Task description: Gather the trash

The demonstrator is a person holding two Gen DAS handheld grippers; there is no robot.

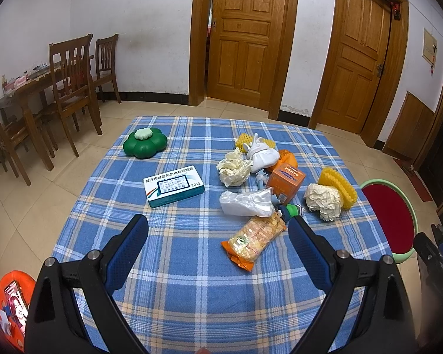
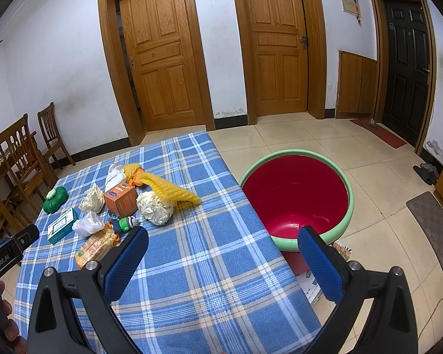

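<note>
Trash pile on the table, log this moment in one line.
left gripper open | right gripper open | trash untouched on plaid tablecloth | red basin empty

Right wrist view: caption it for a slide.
Open right gripper above plaid tablecloth; trash pile left, empty red basin right.

I see the tablecloth (image 1: pixel 192 265) in blue plaid with cream lines. Basin (image 2: pixel 350 206): red inside, green rim. Snack packet (image 1: pixel 255 237): orange.

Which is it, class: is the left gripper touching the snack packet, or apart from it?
Apart. The left wrist view shows the left gripper open, with checked cloth visible between each finger and the snack packet.
</note>
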